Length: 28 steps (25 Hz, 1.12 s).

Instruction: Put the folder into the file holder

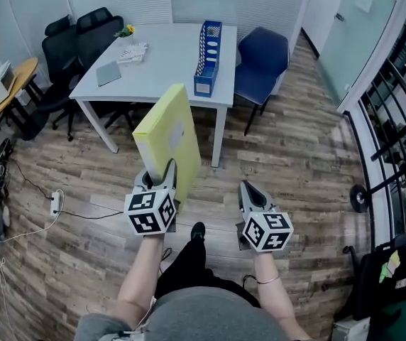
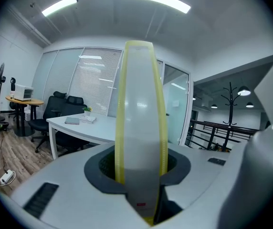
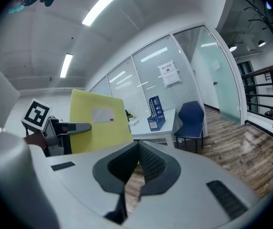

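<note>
Yellow folder held upright in the left gripper, with the file holder well ahead on the table.

The left gripper (image 1: 159, 178) is closed partway on the lower edge of the folder (image 1: 169, 135), its pads pressing both faces. The folder rises above and ahead of the jaws, slightly tilted. It is thick and yellow, with a pale band down its narrow side and a white label (image 3: 103, 114) on the face turned toward the right gripper (image 1: 253, 192). That gripper, level with the left one and to its right, has its jaws together on nothing. The blue file holder (image 1: 207, 57) stands well ahead of both grippers, along the right edge of the white table (image 1: 164, 59) and reaching its near corner. A blue chair (image 1: 261, 57) is just beyond that edge. Bare wood floor (image 1: 295, 155) lies between the grippers and the table.
</note>
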Motion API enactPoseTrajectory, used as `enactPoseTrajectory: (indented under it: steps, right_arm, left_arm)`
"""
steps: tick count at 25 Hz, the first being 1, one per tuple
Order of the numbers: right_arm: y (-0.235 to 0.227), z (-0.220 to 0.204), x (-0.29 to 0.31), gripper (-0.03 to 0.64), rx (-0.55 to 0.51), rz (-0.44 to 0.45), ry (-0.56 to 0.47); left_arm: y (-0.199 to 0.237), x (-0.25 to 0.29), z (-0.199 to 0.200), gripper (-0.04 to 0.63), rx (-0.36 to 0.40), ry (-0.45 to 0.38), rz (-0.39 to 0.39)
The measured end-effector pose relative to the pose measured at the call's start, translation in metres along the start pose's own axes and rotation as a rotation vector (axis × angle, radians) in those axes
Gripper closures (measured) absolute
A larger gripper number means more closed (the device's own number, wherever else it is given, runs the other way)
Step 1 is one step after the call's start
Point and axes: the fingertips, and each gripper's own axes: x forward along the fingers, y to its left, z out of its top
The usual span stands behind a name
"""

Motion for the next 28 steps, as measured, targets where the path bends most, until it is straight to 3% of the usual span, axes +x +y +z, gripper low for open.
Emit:
enactPoseTrajectory:
  steps: [15,28]
  right_arm:
    - [-0.041,0.049,0.142,0.612,0.010,-0.029,0.011]
    - [-0.058,0.068,0.202,0.612,0.030,-0.057,0.014]
  left_arm:
    - [0.057,0.142,0.086,0.446,0.029,-0.090,-0.015]
    - [0.088,0.208,0.176,0.448,0.038,-0.228,-0.015]
